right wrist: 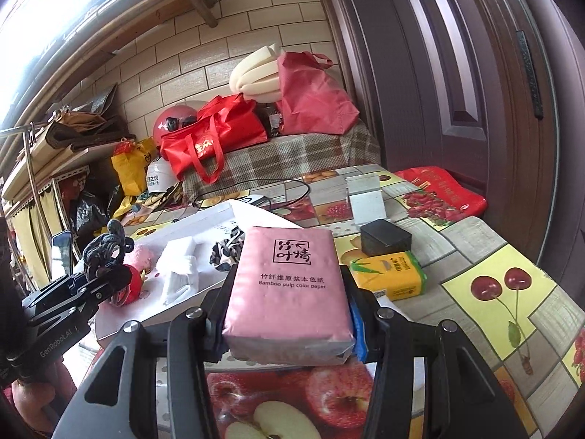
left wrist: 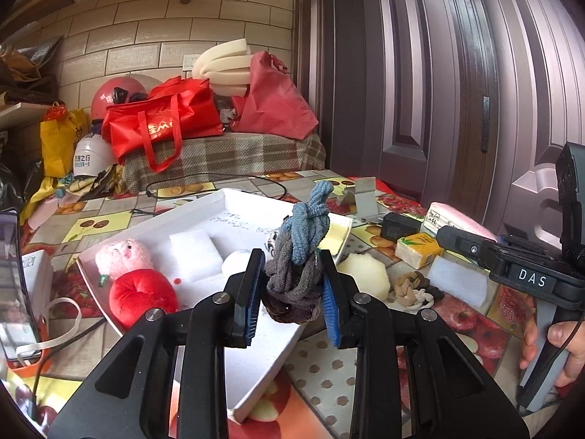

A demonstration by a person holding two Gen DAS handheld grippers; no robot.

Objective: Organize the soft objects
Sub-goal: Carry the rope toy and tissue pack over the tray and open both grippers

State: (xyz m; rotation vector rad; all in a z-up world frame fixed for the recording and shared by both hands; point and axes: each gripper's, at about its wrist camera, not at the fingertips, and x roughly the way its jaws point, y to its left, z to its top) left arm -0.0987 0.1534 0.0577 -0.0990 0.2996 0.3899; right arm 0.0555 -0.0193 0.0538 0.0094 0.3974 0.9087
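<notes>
Clamped between the left gripper's (left wrist: 292, 285) two pads, one knotted grey-and-blue sock bundle (left wrist: 298, 256) hangs over the near edge of one white tray (left wrist: 234, 201). One pink tissue pack (right wrist: 289, 285) sits squeezed in the right gripper (right wrist: 289, 311), with one yellow tissue pack (right wrist: 389, 274) lying on the table just right of it.

Both views are evenly lit by soft daylight. In the right wrist view the window (right wrist: 55, 11) at upper left is blown out to white glare. Shadows are weak. Straight lines are bent by fisheye distortion, and the corners are darkened. Focus is sharp throughout.
</notes>
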